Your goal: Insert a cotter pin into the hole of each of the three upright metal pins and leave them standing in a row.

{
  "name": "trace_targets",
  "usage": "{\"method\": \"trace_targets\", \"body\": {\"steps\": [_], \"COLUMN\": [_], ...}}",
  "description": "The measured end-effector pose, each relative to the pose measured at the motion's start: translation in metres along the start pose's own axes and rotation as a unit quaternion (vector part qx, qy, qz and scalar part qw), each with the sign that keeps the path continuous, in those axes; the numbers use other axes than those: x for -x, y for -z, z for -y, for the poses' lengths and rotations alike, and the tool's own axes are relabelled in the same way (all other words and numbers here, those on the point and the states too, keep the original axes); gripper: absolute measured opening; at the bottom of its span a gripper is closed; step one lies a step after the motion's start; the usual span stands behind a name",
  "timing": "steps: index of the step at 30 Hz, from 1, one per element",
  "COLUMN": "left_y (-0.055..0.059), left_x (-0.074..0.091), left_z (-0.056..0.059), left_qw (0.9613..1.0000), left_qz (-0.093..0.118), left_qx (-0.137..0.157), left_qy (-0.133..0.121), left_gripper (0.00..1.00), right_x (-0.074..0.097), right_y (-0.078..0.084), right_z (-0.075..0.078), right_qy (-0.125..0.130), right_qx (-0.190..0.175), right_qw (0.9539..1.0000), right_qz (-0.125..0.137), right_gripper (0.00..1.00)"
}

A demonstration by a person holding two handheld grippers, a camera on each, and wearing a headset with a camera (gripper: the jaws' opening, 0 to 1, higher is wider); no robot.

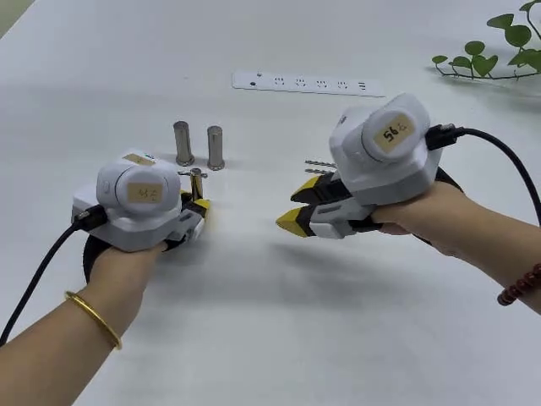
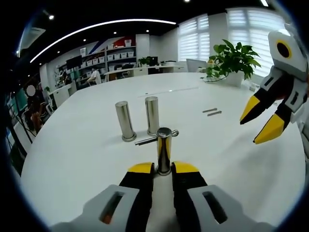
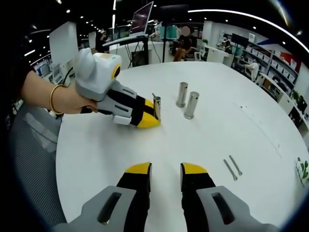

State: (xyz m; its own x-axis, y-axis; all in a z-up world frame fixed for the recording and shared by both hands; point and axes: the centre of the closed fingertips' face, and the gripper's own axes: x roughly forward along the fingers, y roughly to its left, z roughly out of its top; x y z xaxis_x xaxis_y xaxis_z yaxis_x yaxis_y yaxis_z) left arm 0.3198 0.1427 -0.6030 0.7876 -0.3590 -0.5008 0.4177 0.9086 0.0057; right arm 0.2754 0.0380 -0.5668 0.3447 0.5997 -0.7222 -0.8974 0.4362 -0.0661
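nearest, left gripper view: left gripper (image 2: 164, 169), black jaws with yellow tips, pinched the base of a held pin (image 2: 164, 150). the held pin was a short polished steel cylinder, upright on the desk (image 2: 87, 164). a thin cotter pin (image 2: 147, 140) ran crosswise through the held pin near its top, straight shank out one side, small loop out the other.

right gripper view: right gripper (image 3: 166, 169) hovered over bare desk, jaws spread with a clear gap, nothing between them. its tips pointed toward the left gripper, the two well apart.

just beyond the held pin, left gripper view: bare pin on the left (image 2: 124, 121) and bare pin on the right (image 2: 152, 115), both smooth upright metal cylinders with slightly flared feet, close together but apart. nothing showed through their tops.

off to the side of the right gripper, a pair of loose cotter pins (image 2: 212, 111) lay flat on the desk, side by side, slim and grey.

desk top was matte white and smooth.

farther, head view: a flat white power strip (image 1: 308, 84) lay on the desk. a leafy green plant (image 1: 499, 51) sat at the far corner.
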Motion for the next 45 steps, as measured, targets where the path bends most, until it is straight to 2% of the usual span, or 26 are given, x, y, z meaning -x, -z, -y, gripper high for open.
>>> {"method": "trace_targets", "body": {"steps": [8,12,17,22,24,25,27,29,33,36,38,40,44,45], "left_y": [-0.008,-0.013,-0.02,-0.029,-0.032,-0.032,-0.033,-0.035,-0.038,-0.039,-0.039,-0.038,-0.039,-0.04], "left_x": [0.01,0.018,0.03,0.04,0.044,0.046,0.05,0.053,0.06,0.066,0.069,0.072,0.078,0.08], "left_z": [0.0,0.001,0.002,0.005,0.004,0.004,0.003,0.004,0.006,0.006,0.005,0.004,0.006,0.006], "left_qw": [0.9999,0.9991,0.9988,0.9986,0.9984,0.9984,0.9974,0.9969,0.9973,0.9972,0.9977,0.9976,0.9969,0.9968], "left_qz": [0.013,0.018,0.027,0.04,0.042,0.044,0.047,0.051,0.054,0.056,0.057,0.057,0.061,0.064], "left_qx": [0.009,0.033,0.033,0.016,0.018,0.021,0.046,0.05,0.035,0.036,0.024,0.028,0.034,0.032], "left_qy": [0.005,0.018,0.025,0.032,0.031,0.029,0.03,0.033,0.034,0.033,0.028,0.029,0.036,0.037], "left_gripper": [0.29,0.41,0.54,0.58,0.63,0.66,0.71,0.74,0.82,0.85,0.87,0.87,0.93,0.94], "right_x": [-0.001,-0.002,-0.007,-0.014,-0.016,-0.019,-0.023,-0.028,-0.036,-0.047,-0.052,-0.055,-0.065,-0.066], "right_y": [-0.007,-0.021,-0.037,-0.047,-0.054,-0.057,-0.063,-0.067,-0.072,-0.075,-0.078,-0.082,-0.087,-0.089], "right_z": [0.009,0.014,0.02,0.032,0.035,0.039,0.043,0.044,0.047,0.049,0.049,0.05,0.061,0.062], "right_qy": [0.013,0.019,0.026,0.031,0.035,0.034,0.034,0.034,0.036,0.032,0.031,0.031,0.043,0.043], "right_qx": [-0.013,-0.041,-0.052,-0.06,-0.066,-0.07,-0.081,-0.085,-0.073,-0.067,-0.067,-0.067,-0.078,-0.089], "right_qw": [0.9997,0.9976,0.9941,0.9919,0.99,0.9891,0.9866,0.9856,0.9851,0.9855,0.9852,0.9846,0.9825,0.9805], "right_qz": [0.018,0.053,0.092,0.107,0.119,0.125,0.137,0.142,0.151,0.153,0.155,0.159,0.164,0.17], "right_gripper": [0.2,0.22,0.23,0.25,0.25,0.26,0.26,0.26,0.28,0.28,0.29,0.29,0.3,0.29]}}
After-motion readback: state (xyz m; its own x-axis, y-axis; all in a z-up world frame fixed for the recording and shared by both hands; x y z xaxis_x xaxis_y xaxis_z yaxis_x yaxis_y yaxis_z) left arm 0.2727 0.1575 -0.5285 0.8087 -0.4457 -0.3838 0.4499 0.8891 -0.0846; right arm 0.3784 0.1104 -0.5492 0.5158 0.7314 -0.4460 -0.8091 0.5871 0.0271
